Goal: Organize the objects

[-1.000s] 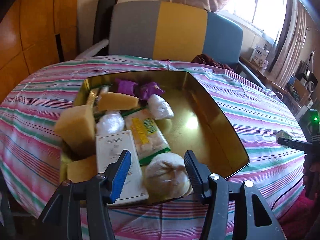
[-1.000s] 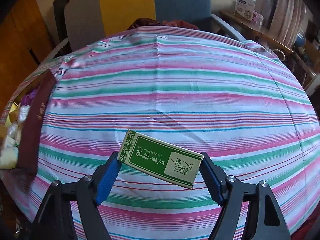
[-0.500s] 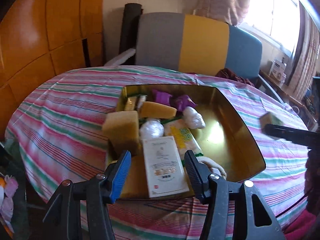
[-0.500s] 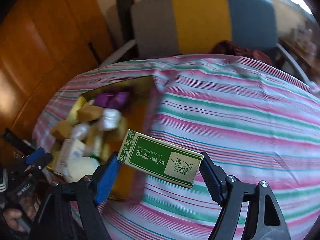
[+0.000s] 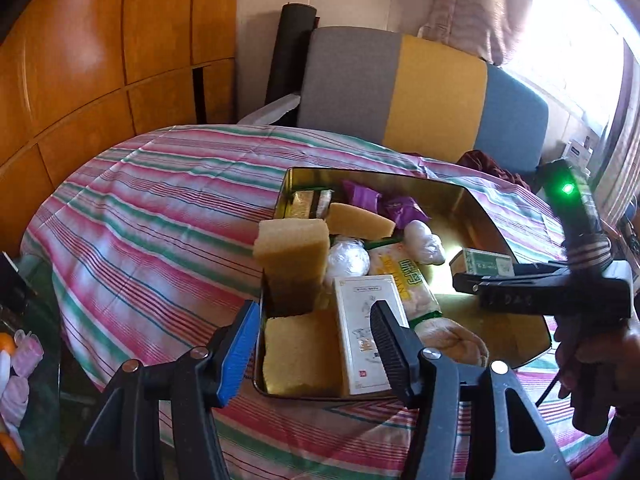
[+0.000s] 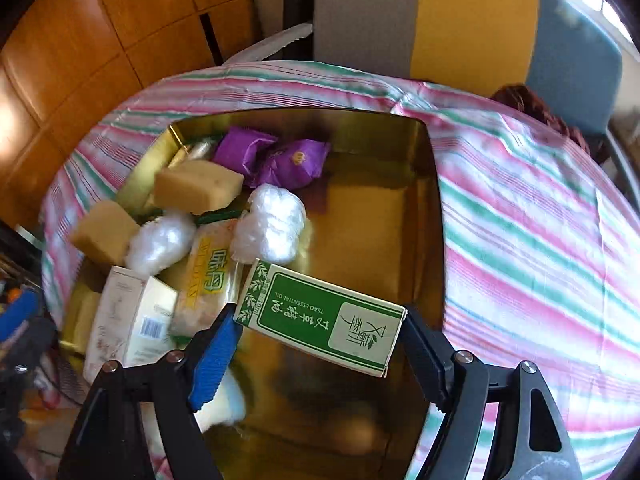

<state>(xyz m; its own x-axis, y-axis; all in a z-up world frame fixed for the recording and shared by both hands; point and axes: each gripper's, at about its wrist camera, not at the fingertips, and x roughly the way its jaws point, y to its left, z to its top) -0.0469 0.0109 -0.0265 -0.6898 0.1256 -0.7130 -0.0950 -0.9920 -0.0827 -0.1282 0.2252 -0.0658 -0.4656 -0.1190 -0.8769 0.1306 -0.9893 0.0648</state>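
The green-and-white box [image 6: 322, 316] hangs tilted over the bare right half of the gold tin [image 6: 434, 200], clamped end to end. The tin sits on the striped desk. Crowded in its left half: yellow sponges [image 6: 198, 186], purple packets [image 6: 280, 158], two clear plastic bundles [image 6: 270, 228], a yellow snack bag [image 6: 210, 276], a white carton [image 6: 124, 320].
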